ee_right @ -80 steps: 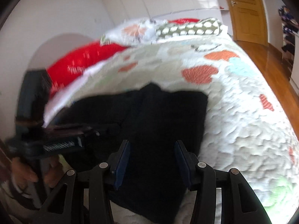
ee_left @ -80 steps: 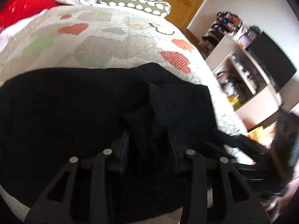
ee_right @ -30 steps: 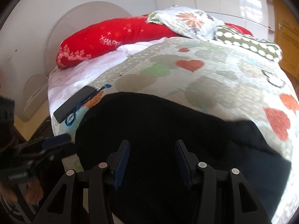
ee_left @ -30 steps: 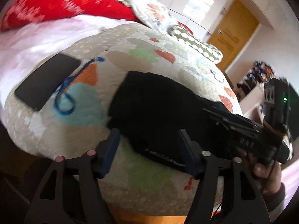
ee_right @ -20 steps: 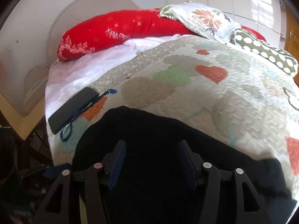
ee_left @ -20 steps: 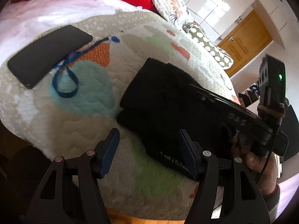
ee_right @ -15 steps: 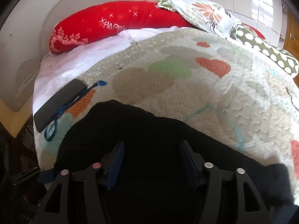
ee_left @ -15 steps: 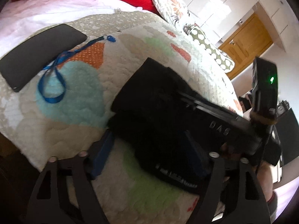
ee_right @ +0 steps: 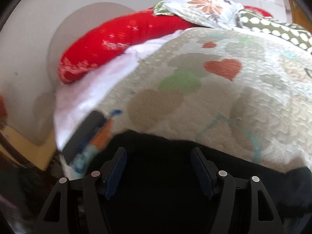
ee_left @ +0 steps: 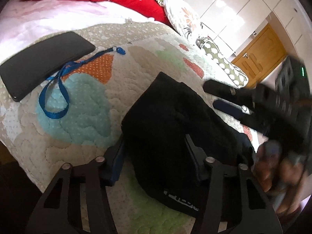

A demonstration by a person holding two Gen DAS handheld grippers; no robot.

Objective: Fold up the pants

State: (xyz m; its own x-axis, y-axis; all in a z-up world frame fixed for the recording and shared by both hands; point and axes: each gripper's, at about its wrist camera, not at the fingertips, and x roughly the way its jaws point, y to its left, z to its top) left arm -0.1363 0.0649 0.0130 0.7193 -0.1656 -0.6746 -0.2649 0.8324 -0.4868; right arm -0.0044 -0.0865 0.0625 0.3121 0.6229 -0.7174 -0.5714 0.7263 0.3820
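Observation:
The black pants (ee_left: 171, 120) lie folded in a thick bundle on the patterned quilt (ee_left: 85, 120), a white-lettered waistband at the near edge. My left gripper (ee_left: 156, 152) is open with its fingers on either side of the bundle's near end. My right gripper (ee_left: 224, 95) shows in the left wrist view, open, above the quilt beyond the bundle. In the right wrist view the right gripper (ee_right: 159, 165) is open just over the black pants (ee_right: 161, 185); the picture is blurred.
A black phone (ee_left: 42, 62) with a blue lanyard (ee_left: 58, 95) lies on the quilt left of the pants. A red pillow (ee_right: 117, 41) and patterned pillows (ee_right: 210, 5) lie at the bed's head. A wooden door (ee_left: 259, 54) stands far right.
My left gripper has moved in so its fingers straddle the bundle's near end. My right gripper has lifted off the pants and drawn back to the right.

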